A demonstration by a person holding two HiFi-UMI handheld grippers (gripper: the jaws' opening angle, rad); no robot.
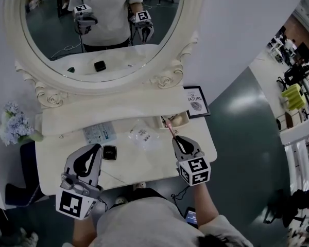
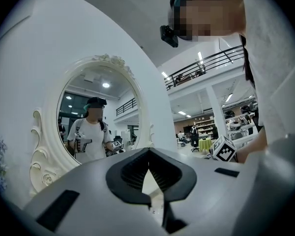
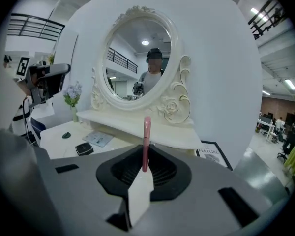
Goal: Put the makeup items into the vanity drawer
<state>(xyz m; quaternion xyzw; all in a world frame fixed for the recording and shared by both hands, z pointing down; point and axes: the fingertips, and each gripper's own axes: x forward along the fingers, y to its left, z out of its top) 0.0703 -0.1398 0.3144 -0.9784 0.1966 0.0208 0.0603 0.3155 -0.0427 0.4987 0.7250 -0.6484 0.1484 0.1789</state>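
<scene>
My right gripper (image 1: 176, 138) is shut on a slim pink makeup stick (image 1: 169, 129), held above the right part of the white vanity table (image 1: 51, 153). In the right gripper view the pink stick (image 3: 146, 141) stands upright out of the right gripper (image 3: 145, 168). My left gripper (image 1: 96, 147) hovers over the table's front left, jaws together and nothing in them; the left gripper (image 2: 148, 156) shows the same in its own view. A black compact (image 1: 109, 152) lies just right of its tips. A blue-white packet (image 1: 99, 133) and a clear plastic packet (image 1: 142, 135) lie behind.
A big oval mirror (image 1: 100, 30) in an ornate white frame rises behind a raised shelf (image 1: 103, 112). A framed print (image 1: 195, 102) leans at the back right, pale blue flowers (image 1: 13, 122) stand at the left. A small dark object (image 3: 65, 135) lies near the flowers.
</scene>
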